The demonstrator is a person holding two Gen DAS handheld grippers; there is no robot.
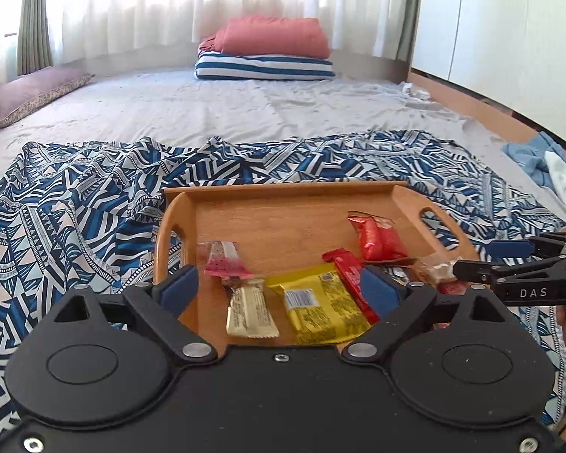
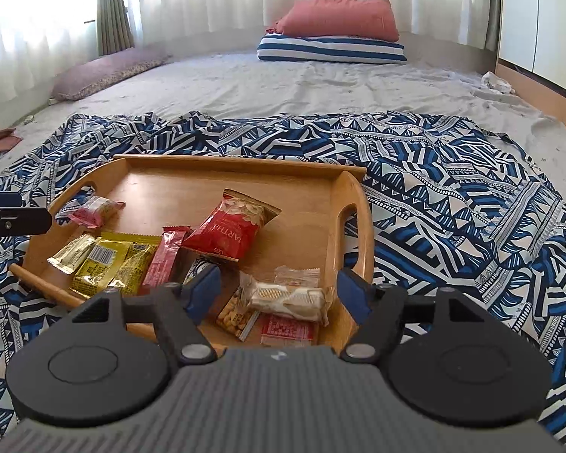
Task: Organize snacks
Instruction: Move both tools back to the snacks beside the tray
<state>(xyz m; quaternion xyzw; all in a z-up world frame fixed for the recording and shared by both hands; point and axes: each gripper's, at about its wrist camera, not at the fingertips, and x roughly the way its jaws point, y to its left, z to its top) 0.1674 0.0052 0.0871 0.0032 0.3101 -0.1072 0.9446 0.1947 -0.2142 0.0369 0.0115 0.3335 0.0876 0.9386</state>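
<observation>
A wooden tray (image 1: 283, 192) (image 2: 237, 164) with handle cut-outs lies on a patterned cloth and holds several snack packets. In the left wrist view I see a yellow packet (image 1: 320, 307), a cream bar (image 1: 249, 313), a pink bar (image 1: 222, 260), a red stick (image 1: 352, 279) and a red bag (image 1: 377, 236). My left gripper (image 1: 279, 287) is open and empty above the tray's near edge. In the right wrist view my right gripper (image 2: 279, 292) is open and empty around a clear-wrapped white snack (image 2: 286, 296). The red bag (image 2: 234, 230) and yellow packet (image 2: 109, 264) lie beyond.
The blue patterned cloth (image 1: 75, 204) (image 2: 452, 188) covers the near part of a grey bed sheet. Stacked red and striped pillows (image 1: 268, 49) lie at the far end, a purple pillow (image 1: 30, 92) at far left. Blue and white clothes (image 1: 547, 166) lie at right.
</observation>
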